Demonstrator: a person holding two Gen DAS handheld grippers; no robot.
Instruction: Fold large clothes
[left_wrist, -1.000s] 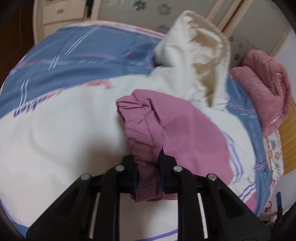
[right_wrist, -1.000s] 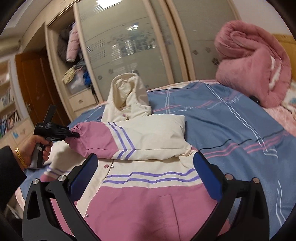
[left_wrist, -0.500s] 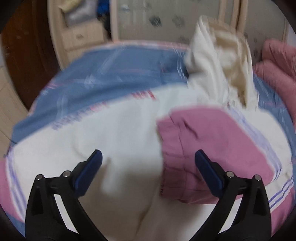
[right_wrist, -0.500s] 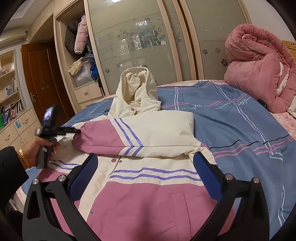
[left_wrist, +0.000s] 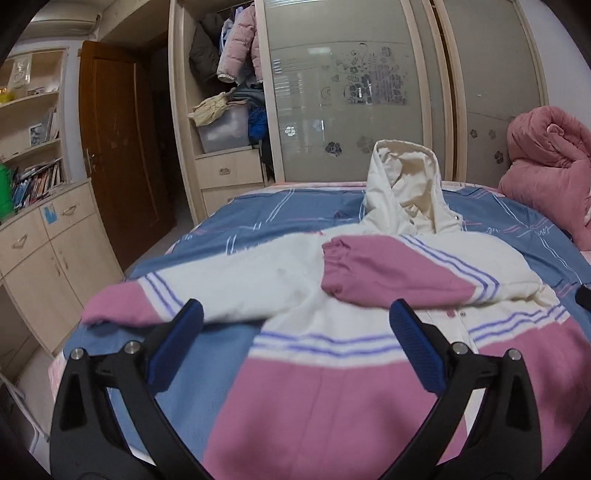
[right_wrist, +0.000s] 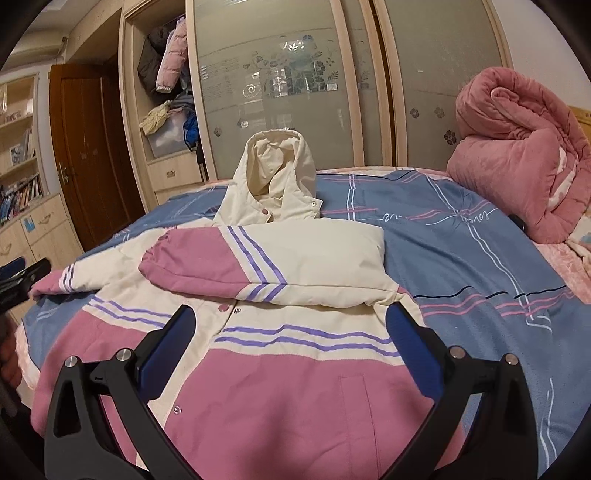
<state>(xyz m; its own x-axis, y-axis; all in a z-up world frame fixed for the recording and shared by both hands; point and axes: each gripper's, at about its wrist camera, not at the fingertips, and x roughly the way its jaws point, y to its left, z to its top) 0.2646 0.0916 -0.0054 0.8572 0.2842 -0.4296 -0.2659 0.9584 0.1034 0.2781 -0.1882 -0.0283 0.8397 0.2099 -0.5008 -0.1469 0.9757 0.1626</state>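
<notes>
A cream and pink hooded jacket (right_wrist: 280, 387) lies front up on the bed, its hood (right_wrist: 277, 173) pointing toward the wardrobe. One sleeve (right_wrist: 229, 262) is folded across the chest with its pink cuff toward the left. The other sleeve (left_wrist: 122, 306) stretches out to the left over the sheet. My left gripper (left_wrist: 295, 308) is open and empty, hovering above the jacket's lower left side, short of the folded sleeve. In the right wrist view, my right gripper (right_wrist: 290, 312) is also open and empty over the jacket's pink lower front, with the left gripper's fingers (right_wrist: 22, 273) at the left edge.
The blue striped bed sheet (right_wrist: 461, 258) shows around the jacket. A rolled pink quilt (right_wrist: 517, 166) sits at the far right of the bed. Wardrobe sliding doors (right_wrist: 295, 92) stand behind, an open closet bay (left_wrist: 229, 110) left of them, then a wooden door (left_wrist: 118, 147) and low cabinets (left_wrist: 48, 251).
My left gripper let go of the pink cuff, opened wide and drew back toward the jacket's hem. The sleeve stays folded across the chest. The right gripper stayed open, shifting only a little.
</notes>
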